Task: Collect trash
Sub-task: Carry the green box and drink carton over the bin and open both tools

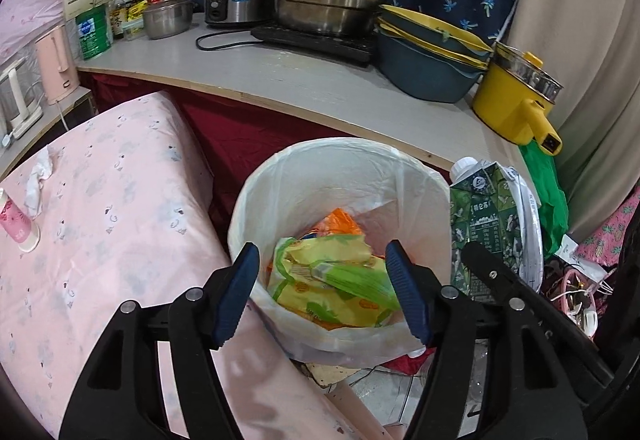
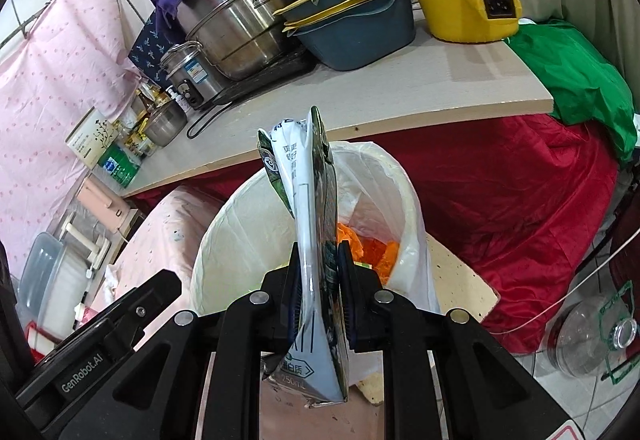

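A white-lined trash bin (image 1: 280,168) stands on the floor below the counter edge. Inside it lie a crumpled yellow-green wrapper (image 1: 332,280) and an orange packet (image 1: 340,224). My left gripper (image 1: 322,252) hangs open just over the bin's near rim, and its blue pads touch nothing. My right gripper (image 2: 320,260) is shut on a flattened green-and-white milk carton (image 2: 308,200), held upright above the bin (image 2: 224,224). In the left wrist view the carton (image 1: 486,224) shows beside the bin's right rim.
The counter (image 1: 304,80) carries steel pots, stacked blue-yellow basins (image 1: 428,60) and a yellow electric pot (image 1: 516,100). A pink bedcover (image 1: 100,220) at left holds a crumpled tissue (image 1: 38,180) and a pink paper cup (image 1: 16,224). A clear plastic cup (image 2: 592,336) lies on the floor at right.
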A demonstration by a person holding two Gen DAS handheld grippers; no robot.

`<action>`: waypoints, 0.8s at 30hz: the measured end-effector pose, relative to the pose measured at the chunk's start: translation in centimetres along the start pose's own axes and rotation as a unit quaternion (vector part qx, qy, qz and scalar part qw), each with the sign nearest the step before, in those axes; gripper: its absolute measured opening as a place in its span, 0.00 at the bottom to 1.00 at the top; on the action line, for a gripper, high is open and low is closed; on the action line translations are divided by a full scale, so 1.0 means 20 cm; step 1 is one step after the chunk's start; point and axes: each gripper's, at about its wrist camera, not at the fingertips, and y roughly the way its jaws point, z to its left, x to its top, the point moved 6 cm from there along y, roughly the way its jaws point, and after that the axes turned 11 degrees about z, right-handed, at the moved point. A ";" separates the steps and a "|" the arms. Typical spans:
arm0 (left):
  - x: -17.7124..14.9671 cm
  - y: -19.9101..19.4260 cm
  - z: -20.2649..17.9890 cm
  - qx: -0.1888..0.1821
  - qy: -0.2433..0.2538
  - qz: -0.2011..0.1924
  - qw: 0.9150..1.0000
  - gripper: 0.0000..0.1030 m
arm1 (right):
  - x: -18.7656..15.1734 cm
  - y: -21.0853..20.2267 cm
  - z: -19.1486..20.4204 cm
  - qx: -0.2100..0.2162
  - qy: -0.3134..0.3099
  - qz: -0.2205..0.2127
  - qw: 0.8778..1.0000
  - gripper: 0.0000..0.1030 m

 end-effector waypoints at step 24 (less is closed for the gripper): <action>-0.09 -0.04 0.39 0.058 -0.048 -0.007 0.997 0.81 | 0.06 0.17 0.32 -0.011 -0.062 0.006 0.998 0.37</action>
